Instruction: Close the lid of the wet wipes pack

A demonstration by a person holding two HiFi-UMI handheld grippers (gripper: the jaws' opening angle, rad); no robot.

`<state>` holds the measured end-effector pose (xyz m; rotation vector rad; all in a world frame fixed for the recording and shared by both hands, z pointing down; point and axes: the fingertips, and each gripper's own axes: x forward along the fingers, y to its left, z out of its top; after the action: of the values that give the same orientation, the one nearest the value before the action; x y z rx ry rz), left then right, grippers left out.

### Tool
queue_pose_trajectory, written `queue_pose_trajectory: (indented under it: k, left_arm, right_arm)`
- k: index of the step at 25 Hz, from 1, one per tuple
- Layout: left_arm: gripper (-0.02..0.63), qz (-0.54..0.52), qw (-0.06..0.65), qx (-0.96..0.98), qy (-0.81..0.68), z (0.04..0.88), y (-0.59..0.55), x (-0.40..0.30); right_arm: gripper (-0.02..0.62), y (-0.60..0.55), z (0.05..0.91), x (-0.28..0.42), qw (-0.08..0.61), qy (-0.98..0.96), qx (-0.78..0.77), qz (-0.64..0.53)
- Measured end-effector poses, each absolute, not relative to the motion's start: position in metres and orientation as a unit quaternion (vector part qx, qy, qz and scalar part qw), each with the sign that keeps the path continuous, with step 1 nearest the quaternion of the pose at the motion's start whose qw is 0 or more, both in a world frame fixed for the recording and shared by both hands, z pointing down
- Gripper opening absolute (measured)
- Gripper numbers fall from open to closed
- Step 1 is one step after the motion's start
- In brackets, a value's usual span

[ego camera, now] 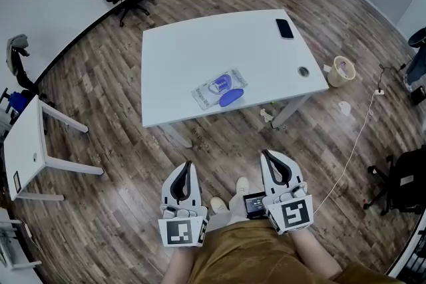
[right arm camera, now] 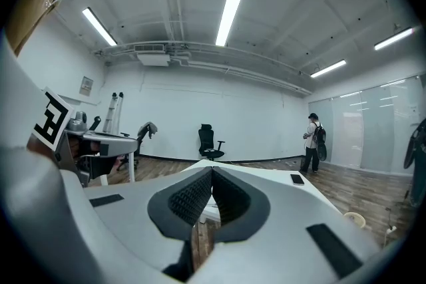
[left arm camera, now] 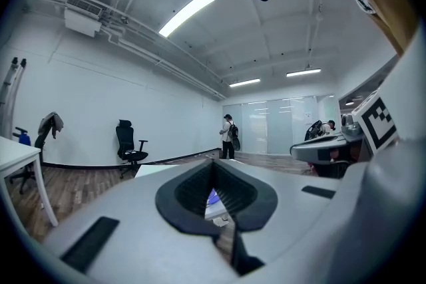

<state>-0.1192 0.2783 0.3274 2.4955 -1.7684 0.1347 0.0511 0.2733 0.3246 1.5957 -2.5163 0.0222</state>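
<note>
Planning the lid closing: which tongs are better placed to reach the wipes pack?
Left, probably: the pack shows between the left tongs, while the right tongs frame only the table edge.

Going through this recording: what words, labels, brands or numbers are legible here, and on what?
No text here can be read.
Print on the wet wipes pack: too small to read.
The wall notice: too blurred to read.
On the left gripper and right gripper: square marker patterns only, no letters.
</note>
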Motion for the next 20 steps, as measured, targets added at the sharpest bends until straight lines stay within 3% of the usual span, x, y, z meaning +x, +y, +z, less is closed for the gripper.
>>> queue_pose_trajectory:
  k: [20]
  left_arm:
    - [0.005, 0.060, 0.036, 0.799, -0.598, 0.331, 0.193, -0.071]
  right_arm:
    - [0.009, 0.183, 0.337, 0.098, 0.073, -0.854, 0.514, 0.028]
